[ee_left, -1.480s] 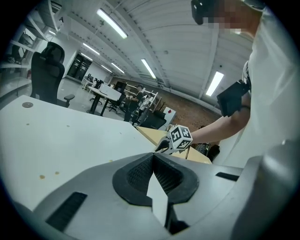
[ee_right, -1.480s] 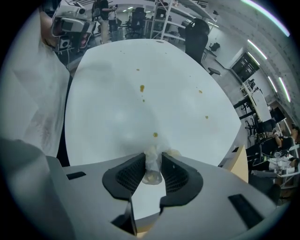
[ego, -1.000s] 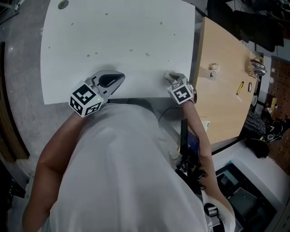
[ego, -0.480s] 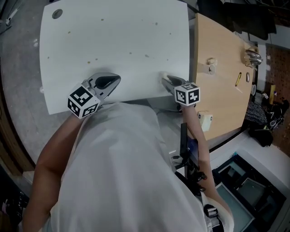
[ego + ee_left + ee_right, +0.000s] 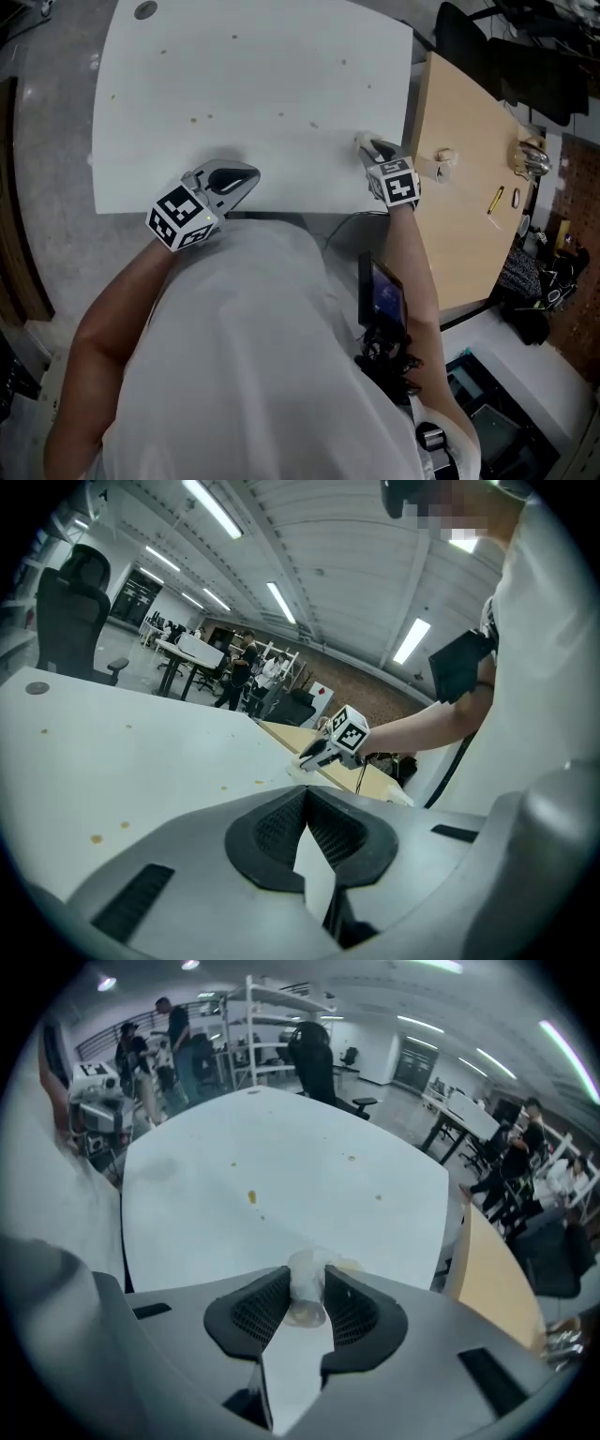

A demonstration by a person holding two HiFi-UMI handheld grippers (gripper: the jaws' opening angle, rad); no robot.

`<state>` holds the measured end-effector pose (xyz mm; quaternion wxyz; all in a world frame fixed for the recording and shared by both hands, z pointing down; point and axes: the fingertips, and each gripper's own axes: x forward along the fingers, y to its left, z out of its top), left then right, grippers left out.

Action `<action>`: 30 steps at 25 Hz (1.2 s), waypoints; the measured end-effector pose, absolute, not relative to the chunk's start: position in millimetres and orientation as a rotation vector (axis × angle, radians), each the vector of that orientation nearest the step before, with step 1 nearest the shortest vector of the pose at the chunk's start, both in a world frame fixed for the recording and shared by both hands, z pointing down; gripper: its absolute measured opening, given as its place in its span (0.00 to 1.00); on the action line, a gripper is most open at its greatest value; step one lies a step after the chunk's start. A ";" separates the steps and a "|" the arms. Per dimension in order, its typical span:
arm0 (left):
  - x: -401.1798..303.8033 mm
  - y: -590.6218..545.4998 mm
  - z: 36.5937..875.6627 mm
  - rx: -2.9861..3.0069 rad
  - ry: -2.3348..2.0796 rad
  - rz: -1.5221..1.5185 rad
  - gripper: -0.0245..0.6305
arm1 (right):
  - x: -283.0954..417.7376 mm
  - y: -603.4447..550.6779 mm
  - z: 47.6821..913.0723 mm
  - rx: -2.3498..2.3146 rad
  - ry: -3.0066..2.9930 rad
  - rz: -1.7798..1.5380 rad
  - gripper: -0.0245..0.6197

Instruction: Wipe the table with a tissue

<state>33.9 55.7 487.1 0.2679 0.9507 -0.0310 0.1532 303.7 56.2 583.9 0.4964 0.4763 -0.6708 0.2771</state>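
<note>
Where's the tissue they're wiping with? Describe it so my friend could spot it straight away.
Start at the big white table speckled with small brown spots, and go to its right edge, beside the wooden table. There the right tool pinches a small crumpled white tissue. It is the only soft wad around; the left tool holds nothing.

I see a white rectangular table (image 5: 253, 84) speckled with small brown spots (image 5: 195, 119), mostly from centre toward 10 o'clock. A crumpled white tissue (image 5: 307, 1279), pinched in my right gripper (image 5: 371, 147), is at the tabletop's 4 o'clock, near its right edge.
</note>
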 end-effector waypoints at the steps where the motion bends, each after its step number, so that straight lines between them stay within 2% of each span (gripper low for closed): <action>1: 35.9 57.7 486.0 2.560 -0.099 0.410 0.05 | 307.6 50.3 583.9 1.113 -1.610 0.631 0.21; 12: 56.1 58.5 480.1 2.541 -0.325 0.370 0.05 | 305.8 31.2 610.2 0.651 -1.546 0.332 0.21; 30: 102.0 63.8 473.1 2.581 -0.364 0.406 0.05 | 258.9 90.4 612.6 0.639 -1.642 0.261 0.21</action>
